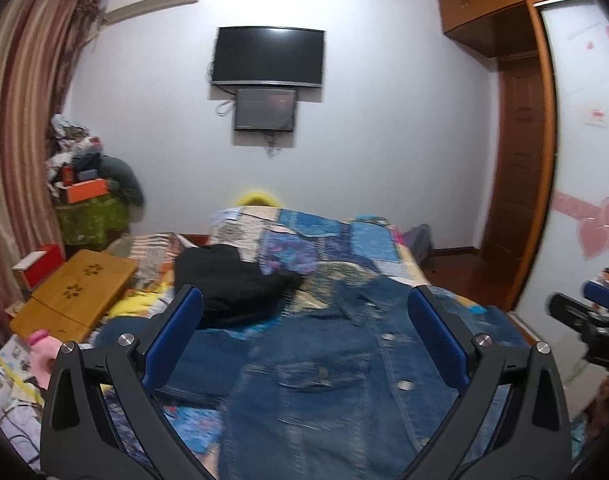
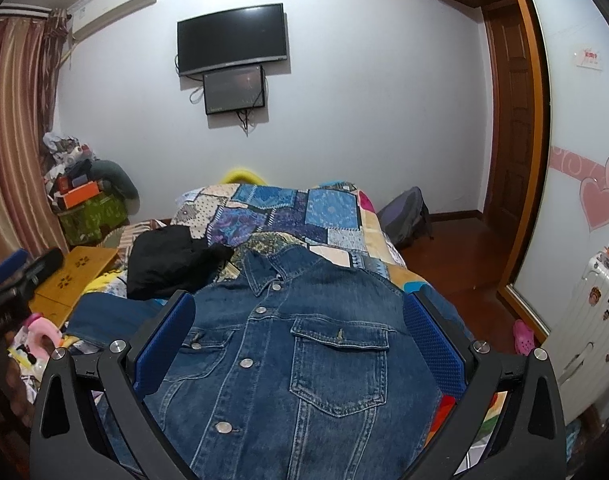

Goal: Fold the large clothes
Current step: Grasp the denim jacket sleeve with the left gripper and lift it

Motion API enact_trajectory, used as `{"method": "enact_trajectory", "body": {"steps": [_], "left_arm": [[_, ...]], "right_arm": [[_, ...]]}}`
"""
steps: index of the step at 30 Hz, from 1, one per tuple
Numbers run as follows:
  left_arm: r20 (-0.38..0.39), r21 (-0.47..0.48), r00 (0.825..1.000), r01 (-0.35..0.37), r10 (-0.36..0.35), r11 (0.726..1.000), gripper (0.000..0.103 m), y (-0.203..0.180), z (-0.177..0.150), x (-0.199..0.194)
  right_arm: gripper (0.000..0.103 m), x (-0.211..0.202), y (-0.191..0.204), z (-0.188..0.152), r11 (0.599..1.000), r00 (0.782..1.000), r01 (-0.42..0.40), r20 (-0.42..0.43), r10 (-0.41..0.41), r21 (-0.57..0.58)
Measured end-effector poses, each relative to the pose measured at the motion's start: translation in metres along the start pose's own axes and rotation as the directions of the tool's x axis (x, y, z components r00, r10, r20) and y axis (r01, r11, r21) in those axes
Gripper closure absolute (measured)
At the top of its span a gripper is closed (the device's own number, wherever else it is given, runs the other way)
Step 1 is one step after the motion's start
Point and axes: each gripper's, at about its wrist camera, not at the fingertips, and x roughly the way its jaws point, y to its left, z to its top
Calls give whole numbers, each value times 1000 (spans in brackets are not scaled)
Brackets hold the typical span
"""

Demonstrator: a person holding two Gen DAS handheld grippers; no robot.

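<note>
A blue denim jacket (image 2: 304, 360) lies buttoned and front-up on the bed, collar pointing away toward the far wall. In the left wrist view the denim jacket (image 1: 324, 380) looks blurred, with one sleeve stretched to the left. My left gripper (image 1: 304, 308) hovers open above the jacket's left part, nothing between its blue pads. My right gripper (image 2: 300, 312) stands open over the chest pockets, also holding nothing. Each gripper shows at the edge of the other's view.
A patchwork quilt (image 2: 296, 212) covers the bed (image 2: 384, 260). A black garment (image 2: 168, 260) lies bunched left of the collar. A wooden lap table (image 1: 76, 288) and clutter sit at the left. A white suitcase (image 2: 584, 320) and a wardrobe stand right; screens hang on the far wall.
</note>
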Motion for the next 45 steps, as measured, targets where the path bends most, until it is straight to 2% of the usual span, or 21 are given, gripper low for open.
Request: {"method": "enact_trajectory", "body": {"steps": [3, 6, 8, 10, 12, 15, 20, 21, 23, 27, 30, 31, 34, 35, 36, 37, 38, 41, 45], "left_arm": [[3, 4, 998, -60, 60, 998, 0, 27, 7, 15], [-32, -27, 989, -144, 143, 989, 0, 61, 10, 31], [-67, -38, 977, -206, 203, 978, 0, 82, 6, 45], [-108, -56, 955, -284, 277, 957, 0, 110, 2, 57], [-168, -104, 939, -319, 300, 942, 0, 138, -6, 72], [-275, -210, 916, -353, 291, 912, 0, 184, -22, 89], [-445, -327, 851, -444, 278, 834, 1, 252, -58, 108], [-462, -346, 845, -451, 268, 823, 2, 263, -67, 113], [-516, -407, 828, -462, 218, 788, 6, 284, -87, 122], [-582, -548, 810, -458, 74, 700, 18, 316, -129, 141], [-591, -626, 807, -454, -4, 634, 25, 330, -152, 152], [-585, -647, 810, -447, -27, 618, 27, 336, -157, 155], [-561, -723, 821, -426, -103, 544, 35, 349, -174, 164], [-554, -734, 825, -422, -111, 531, 41, 353, -177, 166], [-553, -736, 826, -423, -108, 528, 48, 356, -179, 170], [-559, -727, 824, -432, -94, 534, 49, 360, -180, 172], [-567, -715, 820, -446, -74, 539, 50, 363, -180, 175], [-562, -738, 823, -451, -87, 502, 50, 374, -187, 184], [-572, -729, 817, -469, -68, 499, 50, 383, -191, 197]], "right_arm": [[0, 11, -3, 2, 1000, 1000, 6, -23, -6, 1], [0, 24, -5, 3, 1000, 999, 19, -42, -19, 1], [0, 32, -8, 6, 1000, 998, 27, -55, -27, 2], [0, 44, -10, 7, 999, 996, 41, -73, -41, 0], [0, 57, -13, 9, 999, 994, 55, -98, -54, 0], [0, 76, -16, 11, 997, 988, 78, -131, -78, -5], [0, 102, -20, 12, 995, 977, 99, -191, -96, 5], [0, 105, -20, 11, 995, 975, 101, -202, -97, 8], [0, 113, -22, 11, 995, 971, 102, -218, -97, 11], [0, 130, -20, 7, 995, 959, 99, -267, -92, 12], [0, 140, -17, 4, 995, 949, 95, -303, -89, 5], [0, 142, -17, 4, 995, 947, 96, -309, -91, 2], [0, 148, -17, 4, 995, 940, 103, -325, -101, -9], [0, 150, -18, 4, 994, 938, 105, -330, -102, -10], [0, 152, -18, 4, 994, 936, 105, -336, -102, -8], [0, 154, -17, 4, 994, 935, 105, -339, -101, -6], [0, 156, -17, 5, 994, 934, 105, -343, -101, -5], [0, 159, -17, 4, 994, 929, 106, -355, -101, -6], [0, 160, -17, 4, 995, 927, 104, -362, -100, -8]]}}
